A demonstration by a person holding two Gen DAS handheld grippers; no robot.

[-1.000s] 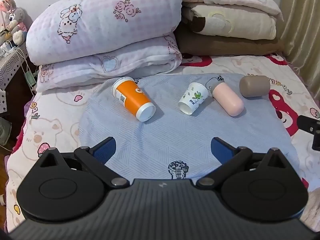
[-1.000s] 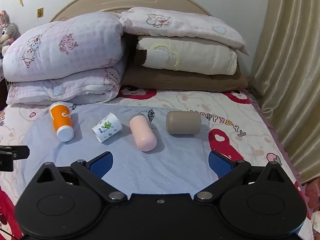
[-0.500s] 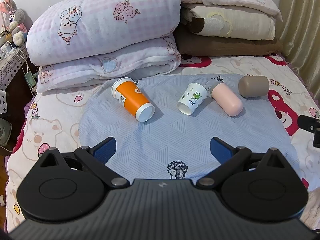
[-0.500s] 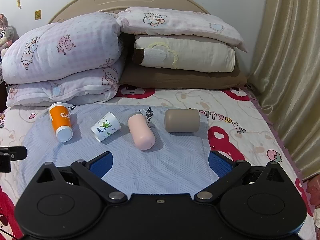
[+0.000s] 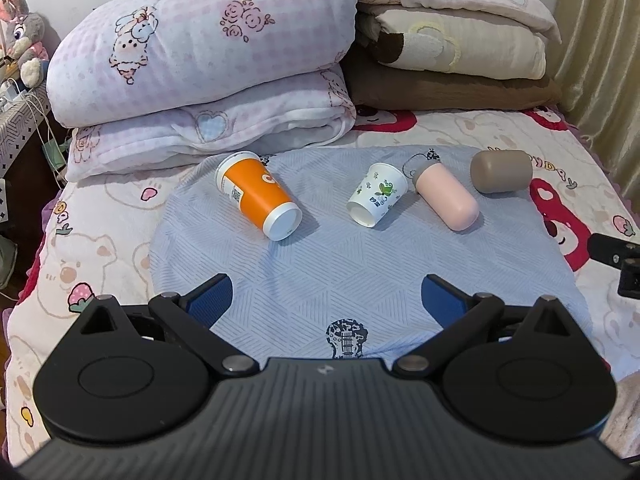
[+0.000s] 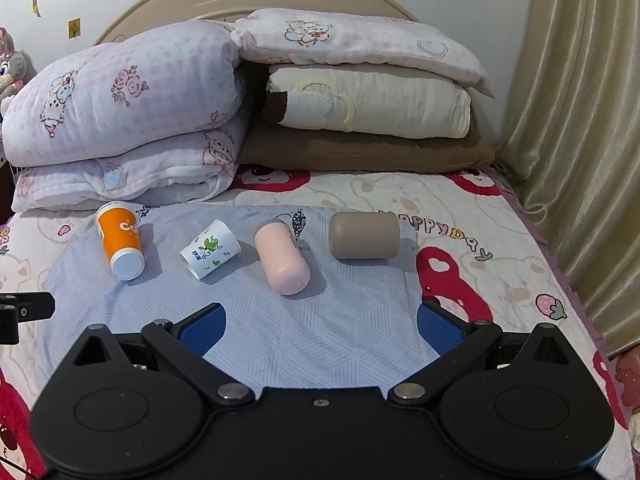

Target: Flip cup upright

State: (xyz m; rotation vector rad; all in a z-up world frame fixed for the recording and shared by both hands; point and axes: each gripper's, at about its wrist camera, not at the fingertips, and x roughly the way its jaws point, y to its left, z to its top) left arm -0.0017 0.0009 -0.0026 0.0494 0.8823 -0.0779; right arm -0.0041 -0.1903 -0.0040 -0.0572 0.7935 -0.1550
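Observation:
Several cups lie on their sides in a row on a blue-grey cloth on the bed. From left: an orange paper cup, a white paper cup with a green print, a pink cup and a taupe cup. My left gripper is open and empty, hovering in front of the orange and white cups. My right gripper is open and empty, in front of the pink and taupe cups.
Folded quilts and stacked pillows are piled behind the cups at the headboard. A curtain hangs along the right side of the bed. A bedside stand with cables and a plush toy is at the left.
Both views have shifted slightly: the cups sit a little higher and smaller in the frames, so both grippers drew back a bit. Jaws stay open; no cup has moved.

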